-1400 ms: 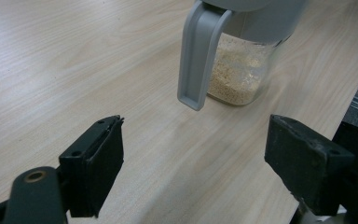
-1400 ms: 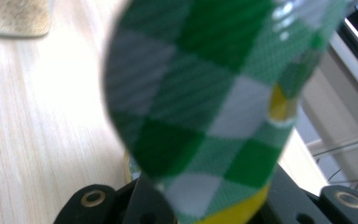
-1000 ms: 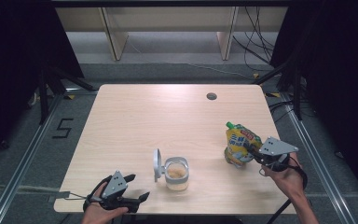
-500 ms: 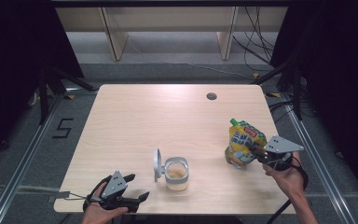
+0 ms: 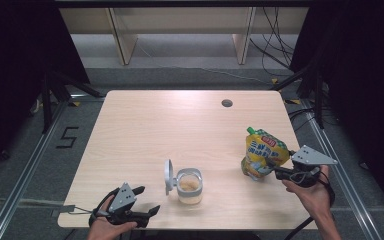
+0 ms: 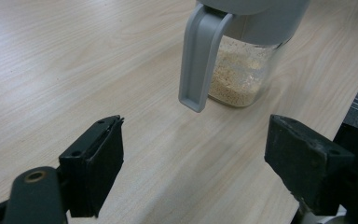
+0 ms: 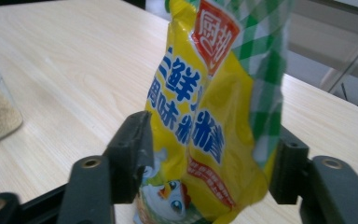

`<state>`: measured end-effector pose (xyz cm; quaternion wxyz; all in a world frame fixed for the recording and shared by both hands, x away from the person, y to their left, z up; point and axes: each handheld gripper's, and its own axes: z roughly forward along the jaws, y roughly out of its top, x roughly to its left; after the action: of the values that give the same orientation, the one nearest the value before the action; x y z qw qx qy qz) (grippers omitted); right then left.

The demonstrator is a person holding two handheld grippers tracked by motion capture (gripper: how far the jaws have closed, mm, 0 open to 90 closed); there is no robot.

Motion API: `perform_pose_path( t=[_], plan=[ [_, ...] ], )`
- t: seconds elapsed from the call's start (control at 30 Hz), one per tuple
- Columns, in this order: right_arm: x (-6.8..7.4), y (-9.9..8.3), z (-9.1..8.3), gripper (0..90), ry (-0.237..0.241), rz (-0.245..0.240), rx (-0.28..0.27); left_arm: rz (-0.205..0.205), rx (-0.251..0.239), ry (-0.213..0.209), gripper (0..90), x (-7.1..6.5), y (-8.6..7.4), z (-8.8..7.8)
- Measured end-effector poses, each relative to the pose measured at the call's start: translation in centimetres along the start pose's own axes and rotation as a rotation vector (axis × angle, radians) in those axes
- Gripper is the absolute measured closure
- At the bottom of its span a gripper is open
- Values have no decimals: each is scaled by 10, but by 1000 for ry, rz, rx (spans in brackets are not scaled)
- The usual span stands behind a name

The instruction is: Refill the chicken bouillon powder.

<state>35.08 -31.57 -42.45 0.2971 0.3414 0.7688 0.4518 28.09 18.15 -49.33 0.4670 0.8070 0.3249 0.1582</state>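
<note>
Yellow and green, the seasoning pouch stands upright on the right part of the counter, well apart from the glass jar of pale granules near the front edge, whose grey flip lid stands open. The pouch looks soft and light: thin glossy film that crumples and could slip, with the contents settled low. The firmest hold would probably be across the filled lower body, since the flat top seal would fold.

Around that lower body sits the right claw, jaws apart on either side of the bag. The left jaw lies against the film, while the right jaw seems to stand just off it, so the grip looks released. Compared with a second ago, when the jaws pinched the pouch, they have just been opening with the pouch between them; the pouch now stands straighter on its own base.

Near the front left corner, the left claw rests with jaws wide and nothing between them, aimed at the jar, unchanged from before.
</note>
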Motion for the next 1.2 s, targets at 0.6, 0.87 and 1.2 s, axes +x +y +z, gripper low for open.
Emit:
perform_pose_path(
  t=[0.6, 0.87, 1.2],
  plan=[
    [15, -26, -28, 242, -18, 174, 1, -11, -2, -6, 188, 3, 2, 0],
    [26, -44, -34, 207, 9, 194, 43, -69, -16, 11, 188, 3, 6, -5],
    [42, -52, -40, 189, 57, 192, 80, -74, -22, 27, 188, 3, 12, -9]
  ],
)
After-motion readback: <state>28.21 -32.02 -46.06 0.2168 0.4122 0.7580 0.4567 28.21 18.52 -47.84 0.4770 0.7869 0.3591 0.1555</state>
